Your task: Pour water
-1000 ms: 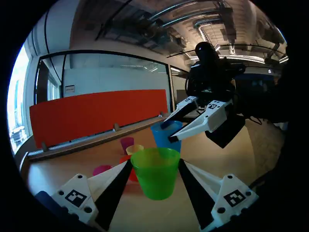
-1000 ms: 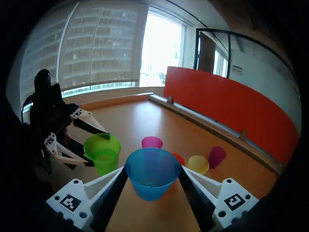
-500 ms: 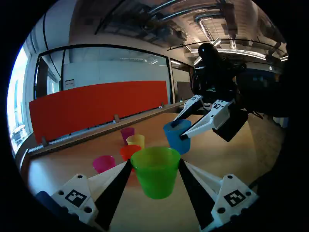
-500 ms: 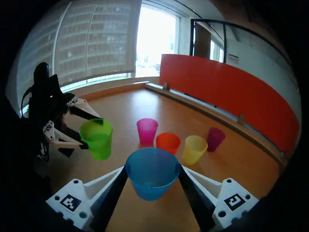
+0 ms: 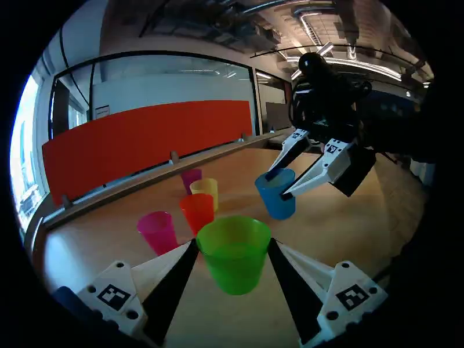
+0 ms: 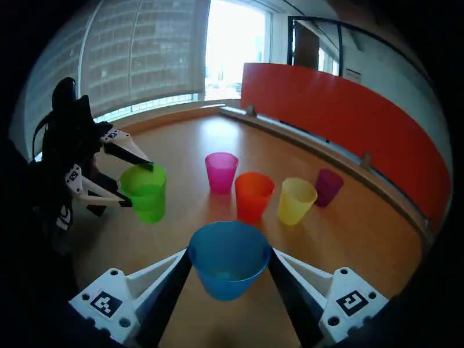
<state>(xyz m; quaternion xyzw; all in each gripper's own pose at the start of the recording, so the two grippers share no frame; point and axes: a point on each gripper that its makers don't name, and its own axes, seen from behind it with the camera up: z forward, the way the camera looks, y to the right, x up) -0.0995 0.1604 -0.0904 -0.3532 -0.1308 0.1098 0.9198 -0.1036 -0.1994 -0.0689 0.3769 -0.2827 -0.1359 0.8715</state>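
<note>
in the left gripper view: left gripper (image 5: 233, 249) closed around green cup (image 5: 234, 264), one black-lined finger pressed to each side, cup upright and close to the camera, over the near part of the wooden table (image 5: 87, 249). hard to tell whether any water inside. just behind the green cup, a loose row of four cups standing on the table: magenta cup (image 5: 158, 231) nearest, then orange cup (image 5: 197, 211), yellow cup (image 5: 204, 191) and purple cup (image 5: 191, 177) farthest back. to the right and apart from that row, right gripper (image 5: 278, 184) reaching down from a dark handle, clamped on blue cup (image 5: 277, 202) near its rim, cup roughly upright and low at the table; resting or just lifted, cannot tell. along the far table edge, long red partition (image 5: 145, 136).

in the right gripper view: right gripper (image 6: 229, 258) narrowed onto the blue cup (image 6: 229, 275), a finger on either side, mouth open toward the camera, contents unclear. beyond it, the same row across the table (image 6: 185, 139): magenta cup (image 6: 221, 172), orange cup (image 6: 253, 196), yellow cup (image 6: 296, 200), purple cup (image 6: 328, 187), all upright, each near the next. off to the left, the left gripper (image 6: 140, 184) gripping the green cup (image 6: 145, 200) by its upper wall, cup upright, low at the table, well apart from the blue cup. bright window (image 6: 238, 46) behind, red partition (image 6: 348, 122) along the right.
</note>
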